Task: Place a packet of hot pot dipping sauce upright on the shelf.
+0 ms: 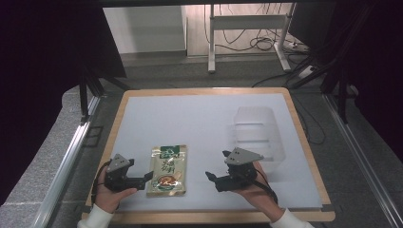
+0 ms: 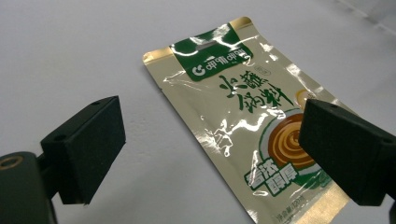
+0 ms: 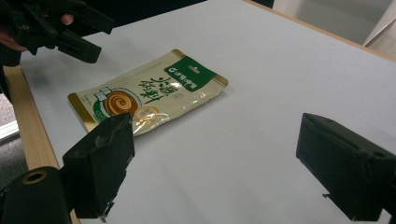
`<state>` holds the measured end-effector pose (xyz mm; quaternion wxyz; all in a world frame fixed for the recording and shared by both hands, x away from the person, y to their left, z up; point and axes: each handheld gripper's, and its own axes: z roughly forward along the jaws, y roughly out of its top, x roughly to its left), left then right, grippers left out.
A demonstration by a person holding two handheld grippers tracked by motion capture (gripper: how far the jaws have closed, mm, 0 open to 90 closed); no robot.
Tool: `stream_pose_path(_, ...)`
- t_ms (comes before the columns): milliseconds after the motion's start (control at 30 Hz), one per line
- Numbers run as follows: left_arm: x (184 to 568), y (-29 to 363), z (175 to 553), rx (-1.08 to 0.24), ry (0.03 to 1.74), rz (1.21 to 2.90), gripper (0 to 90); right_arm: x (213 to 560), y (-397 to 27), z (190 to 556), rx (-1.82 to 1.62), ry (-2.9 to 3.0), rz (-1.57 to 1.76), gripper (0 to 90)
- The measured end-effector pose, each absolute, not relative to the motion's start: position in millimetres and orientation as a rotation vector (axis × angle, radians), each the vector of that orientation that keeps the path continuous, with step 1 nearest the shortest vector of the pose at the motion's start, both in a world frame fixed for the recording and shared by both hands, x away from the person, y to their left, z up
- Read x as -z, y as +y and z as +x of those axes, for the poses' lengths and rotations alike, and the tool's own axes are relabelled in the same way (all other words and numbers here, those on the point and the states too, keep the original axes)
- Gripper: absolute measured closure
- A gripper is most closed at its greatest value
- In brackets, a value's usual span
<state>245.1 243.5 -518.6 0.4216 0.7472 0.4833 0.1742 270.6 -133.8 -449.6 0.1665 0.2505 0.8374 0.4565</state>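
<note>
Fingers of left gripper (image 1: 148,176) spread wide, empty, hovering at left edge of flat gold-and-green foil sauce pouch (image 1: 167,170). Right gripper (image 1: 209,176) fingers equally wide, empty, aimed at pouch from right, well apart. Pouch lies flat on white desk (image 1: 199,118), near front edge, between both grippers. Clear plastic bin (image 1: 259,133) behind right hand. Step judged: approach before grasp. Next: lower left fingers astride pouch edge, close; thin flat pack likely needs edge lifted.

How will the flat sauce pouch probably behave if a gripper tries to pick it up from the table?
The sauce pouch looks glossy and creased, so it is probably slippery and floppy, sagging when lifted by one edge. It lies flat on the table, so catching an edge may be hard.
</note>
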Motion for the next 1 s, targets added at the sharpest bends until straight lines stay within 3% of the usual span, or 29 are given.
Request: stream_pose_path(1000,519,244,241,-0.466,1.219,1.874,12.3,396,-105,311,-1.306,2.468,0.640,12.5)
